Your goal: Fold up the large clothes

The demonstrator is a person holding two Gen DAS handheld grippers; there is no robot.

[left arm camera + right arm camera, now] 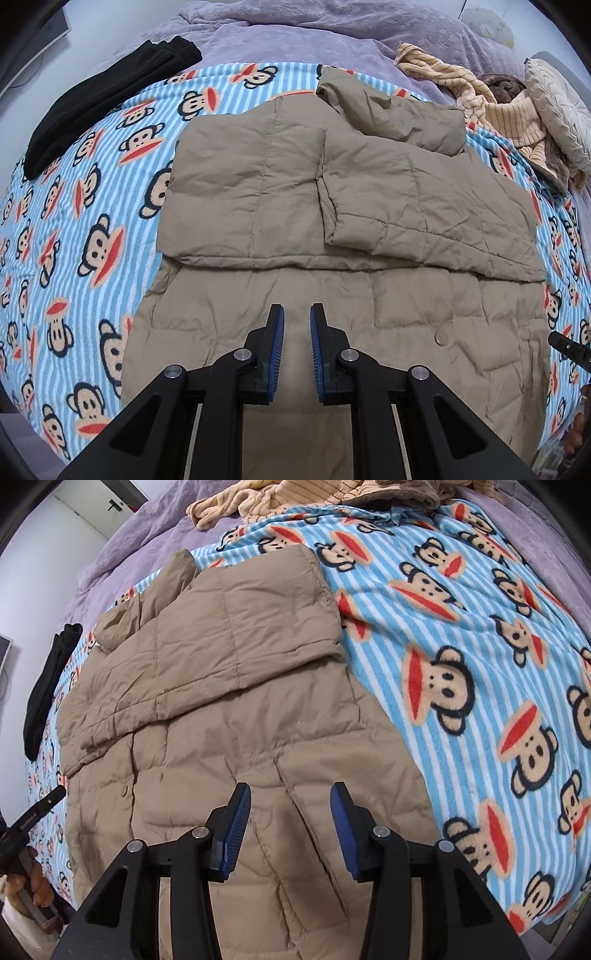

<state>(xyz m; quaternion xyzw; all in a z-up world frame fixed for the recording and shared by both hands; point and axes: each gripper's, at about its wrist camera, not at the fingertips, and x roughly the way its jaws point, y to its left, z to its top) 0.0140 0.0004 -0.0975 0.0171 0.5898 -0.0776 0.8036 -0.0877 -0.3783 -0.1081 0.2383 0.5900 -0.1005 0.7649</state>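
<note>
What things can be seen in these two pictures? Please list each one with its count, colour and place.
quilted jacket: one, tan, flat on the blanket, sleeves and top folded over the body
monkey blanket: one, blue and white stripes, under the jacket
black garment: one, black, folded, far left of the blanket
purple bedcover: one, lilac, behind the blanket
striped cloth pile: one, cream and yellow, far right, with brown cloth in it
cushion: one, beige, beside the pile
door: one, white, with dark handle, far back
left gripper: black, blue pads, open, above the jacket
right gripper: black, blue pads, open, above the jacket
</note>
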